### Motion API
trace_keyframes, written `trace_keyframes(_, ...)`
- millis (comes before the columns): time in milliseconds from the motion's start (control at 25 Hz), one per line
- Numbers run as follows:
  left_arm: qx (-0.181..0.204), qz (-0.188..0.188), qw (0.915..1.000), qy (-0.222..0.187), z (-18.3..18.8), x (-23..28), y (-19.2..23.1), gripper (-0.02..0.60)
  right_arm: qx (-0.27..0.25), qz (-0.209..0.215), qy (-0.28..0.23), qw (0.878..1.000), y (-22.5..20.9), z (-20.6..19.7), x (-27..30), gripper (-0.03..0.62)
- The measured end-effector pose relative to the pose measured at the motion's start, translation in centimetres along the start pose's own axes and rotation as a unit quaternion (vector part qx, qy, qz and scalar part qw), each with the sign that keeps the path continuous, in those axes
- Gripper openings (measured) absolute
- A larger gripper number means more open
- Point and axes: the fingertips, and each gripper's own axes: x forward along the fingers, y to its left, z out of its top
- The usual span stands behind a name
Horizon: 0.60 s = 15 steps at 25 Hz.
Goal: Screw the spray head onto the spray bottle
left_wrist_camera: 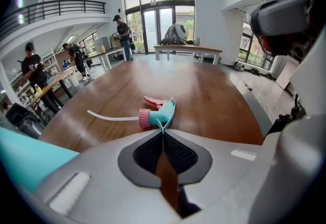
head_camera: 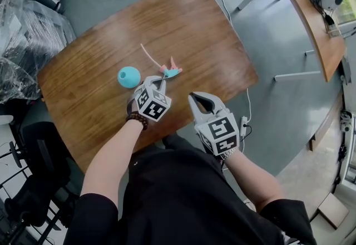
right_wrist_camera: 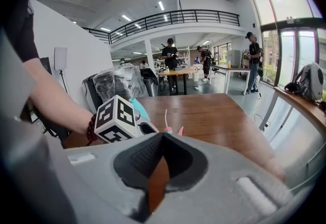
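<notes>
Left gripper [left_wrist_camera: 163, 130] is clenching: the ribbed black pads are meeting along a seam, and a thin teal edge of the spray head [left_wrist_camera: 160, 113] is sitting pinched at the tips. The spray head is lying on its side on the desk [head_camera: 183, 21], near the middle. It is showing a teal plastic body, a ridged pink collar, a curved pink trigger and a thin whitish tube trailing to the left in the left gripper view. The desk is glossy brown wood with rounded corners, and it is reflecting the window light.

The spray bottle [head_camera: 129, 77] is standing just to the left of the spray head in the head view. It is teal and looking round from above.

Right gripper [right_wrist_camera: 162, 135] is hanging over the near desk edge, well apart from the spray head. It is clenched with nothing between the pads.
</notes>
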Motion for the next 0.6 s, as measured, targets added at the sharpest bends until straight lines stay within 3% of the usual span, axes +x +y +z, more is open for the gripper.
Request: trace_keyframes(600,-0.047,-0.051,0.9963,-0.051,4.2,-3.9,0.0,0.021,-0.019,-0.026,-0.015,0.999,-0.3,1.0,-0.9,-0.008)
